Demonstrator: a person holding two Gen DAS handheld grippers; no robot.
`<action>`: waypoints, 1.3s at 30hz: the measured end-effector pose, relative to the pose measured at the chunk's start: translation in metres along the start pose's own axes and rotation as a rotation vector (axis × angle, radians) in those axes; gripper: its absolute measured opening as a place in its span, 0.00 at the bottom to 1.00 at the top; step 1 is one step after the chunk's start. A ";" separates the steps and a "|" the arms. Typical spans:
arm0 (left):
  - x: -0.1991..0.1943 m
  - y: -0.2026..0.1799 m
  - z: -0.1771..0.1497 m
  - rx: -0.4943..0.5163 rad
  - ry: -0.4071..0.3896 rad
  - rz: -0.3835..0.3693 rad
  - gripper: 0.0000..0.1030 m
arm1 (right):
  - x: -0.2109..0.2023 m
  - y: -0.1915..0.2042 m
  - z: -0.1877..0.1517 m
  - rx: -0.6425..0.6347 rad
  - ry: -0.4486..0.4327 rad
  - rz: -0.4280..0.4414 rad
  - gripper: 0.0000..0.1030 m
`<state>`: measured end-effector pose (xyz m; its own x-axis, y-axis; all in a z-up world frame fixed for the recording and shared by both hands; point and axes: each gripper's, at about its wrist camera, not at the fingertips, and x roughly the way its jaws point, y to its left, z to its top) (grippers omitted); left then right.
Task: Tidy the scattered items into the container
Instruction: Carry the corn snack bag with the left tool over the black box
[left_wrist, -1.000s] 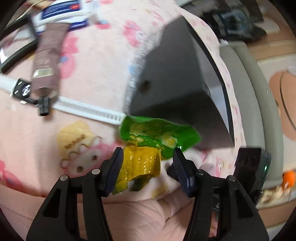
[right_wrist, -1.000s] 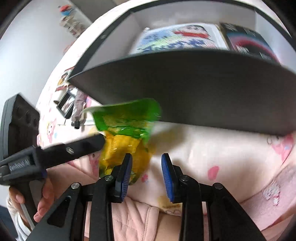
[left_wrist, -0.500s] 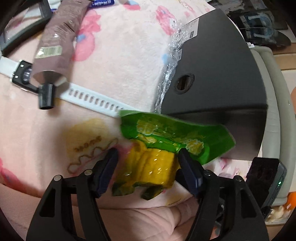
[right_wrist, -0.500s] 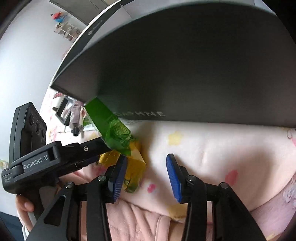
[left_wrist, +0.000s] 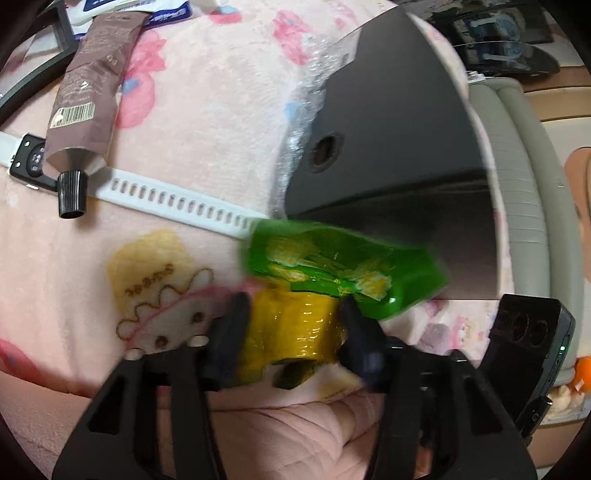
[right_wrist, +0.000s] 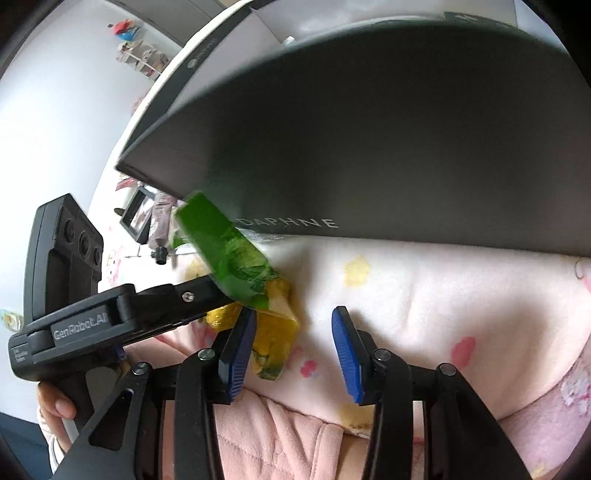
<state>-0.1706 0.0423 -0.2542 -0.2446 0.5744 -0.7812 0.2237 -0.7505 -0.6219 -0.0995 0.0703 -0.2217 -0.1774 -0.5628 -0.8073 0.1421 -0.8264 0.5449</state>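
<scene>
A green and yellow corn packet (left_wrist: 332, 266) sits between the fingers of my left gripper (left_wrist: 295, 321), which is shut on its yellow lower half. The green end points at the near corner of the dark grey box (left_wrist: 388, 129). In the right wrist view the same packet (right_wrist: 229, 258) hangs from the left gripper (right_wrist: 221, 291) just under the box wall (right_wrist: 369, 129) marked DAPHNE. My right gripper (right_wrist: 291, 325) stands open beside the packet's yellow end, with nothing held between its blue pads (right_wrist: 345, 354).
On the pink blanket (left_wrist: 203, 92) lie a brown tube (left_wrist: 88, 85) with a black cap, a white perforated strap (left_wrist: 177, 201) and a black-framed mirror (left_wrist: 33, 74) at far left. A grey padded edge (left_wrist: 524, 184) runs behind the box. A hand (right_wrist: 55, 402) holds the left gripper's handle.
The left fingers have closed in on the packet's yellow part. The right gripper's fingers have spread wider and it has come nearer the box wall.
</scene>
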 end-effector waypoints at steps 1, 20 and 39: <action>0.002 -0.003 0.000 0.000 -0.001 -0.006 0.42 | 0.000 0.003 -0.001 -0.009 0.010 0.010 0.38; 0.068 -0.083 -0.005 0.086 0.039 -0.114 0.43 | 0.018 0.006 0.001 -0.088 0.005 -0.110 0.45; -0.012 -0.140 -0.016 0.262 0.017 -0.344 0.44 | -0.126 -0.001 -0.020 -0.121 -0.168 -0.015 0.44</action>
<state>-0.1840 0.1455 -0.1584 -0.2471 0.8090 -0.5333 -0.1159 -0.5711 -0.8127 -0.0581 0.1423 -0.1249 -0.3388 -0.5543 -0.7602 0.2529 -0.8319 0.4939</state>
